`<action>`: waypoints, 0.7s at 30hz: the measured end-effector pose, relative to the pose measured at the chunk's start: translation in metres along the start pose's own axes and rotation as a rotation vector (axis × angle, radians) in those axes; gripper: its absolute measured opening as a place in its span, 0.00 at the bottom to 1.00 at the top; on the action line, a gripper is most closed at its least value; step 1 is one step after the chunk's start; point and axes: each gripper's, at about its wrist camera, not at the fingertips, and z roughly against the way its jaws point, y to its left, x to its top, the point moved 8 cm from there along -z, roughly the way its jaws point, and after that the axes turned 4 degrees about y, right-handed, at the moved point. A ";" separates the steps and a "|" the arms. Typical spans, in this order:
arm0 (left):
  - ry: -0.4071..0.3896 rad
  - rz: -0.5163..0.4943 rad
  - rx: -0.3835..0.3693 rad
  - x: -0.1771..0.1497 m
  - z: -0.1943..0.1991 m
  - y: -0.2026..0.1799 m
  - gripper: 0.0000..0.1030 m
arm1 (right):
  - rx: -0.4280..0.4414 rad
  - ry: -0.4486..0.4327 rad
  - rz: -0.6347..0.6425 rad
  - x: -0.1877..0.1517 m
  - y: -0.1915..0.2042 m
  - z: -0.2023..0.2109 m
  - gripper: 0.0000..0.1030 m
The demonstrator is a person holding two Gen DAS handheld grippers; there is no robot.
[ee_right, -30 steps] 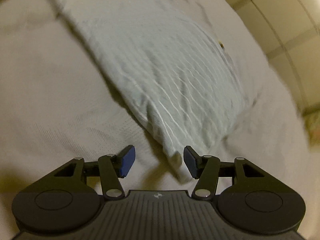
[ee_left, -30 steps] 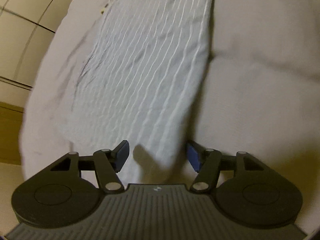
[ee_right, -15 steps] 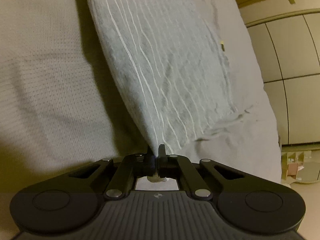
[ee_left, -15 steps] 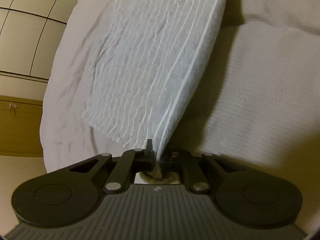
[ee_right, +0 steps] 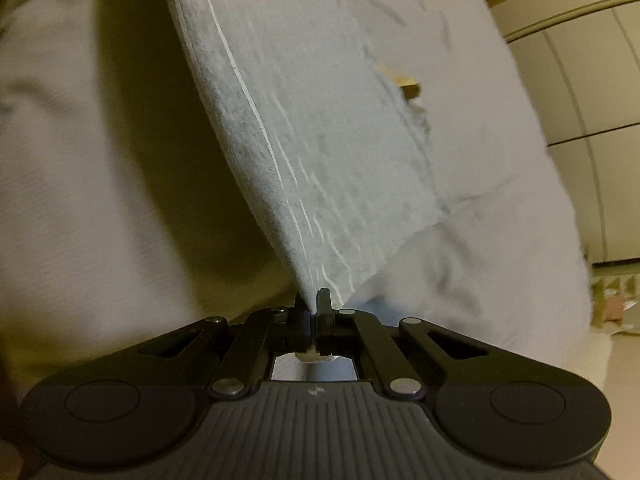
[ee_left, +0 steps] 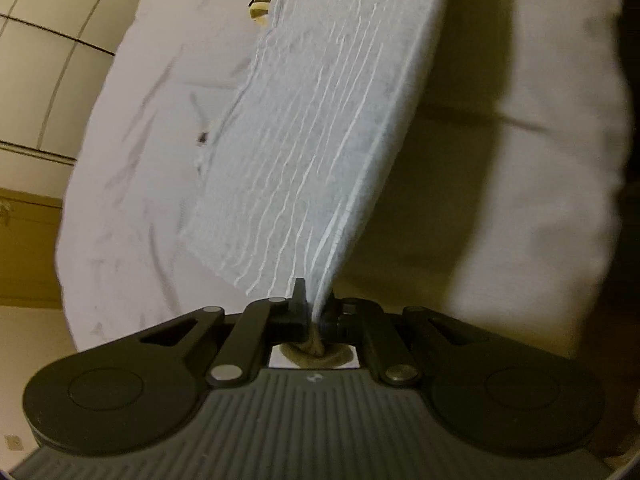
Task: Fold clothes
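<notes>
While its two black fingers are clenched together on a corner of the pale grey garment with thin white stripes (ee_left: 320,132), the left gripper (ee_left: 316,312) holds that cloth lifted off the white textured bedcover (ee_left: 500,200), and a bunched bit of fabric pokes through behind the pinch. The garment stretches away from the fingers toward the top of the left wrist view, its right-hand edge raised and throwing a dark shadow on the bedcover beneath, its farther part resting on a smooth white sheet (ee_left: 132,184) that lies wrinkled along the left. A small tan tag (ee_left: 259,8) shows at the garment's far left edge. In the right wrist view the right gripper (ee_right: 313,312) is likewise clamped on another corner of the same striped garment (ee_right: 304,120), with a little tuft of cloth visible behind its fingers. Here the garment's left edge is lifted above the bedcover (ee_right: 80,184) and shadowed below, while its right side lies against the sheet (ee_right: 500,184). Cream cupboard doors (ee_right: 588,92) stand beyond the bed on the right.
</notes>
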 end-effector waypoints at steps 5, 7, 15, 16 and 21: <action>-0.017 -0.035 -0.062 -0.013 0.016 -0.038 0.04 | 0.024 0.037 -0.003 -0.013 0.024 0.001 0.00; -0.022 -0.035 -0.069 -0.019 0.012 -0.040 0.04 | 0.009 0.062 0.006 -0.012 0.026 -0.003 0.00; -0.135 -0.069 -0.088 -0.053 0.006 -0.035 0.11 | -0.107 0.347 -0.109 -0.043 0.047 0.012 0.09; -0.153 -0.074 -0.096 -0.060 0.006 -0.036 0.12 | -0.117 0.379 -0.132 -0.044 0.050 0.016 0.09; -0.221 -0.054 -0.116 -0.118 0.008 -0.035 0.12 | -0.162 0.466 -0.284 -0.011 0.072 0.061 0.13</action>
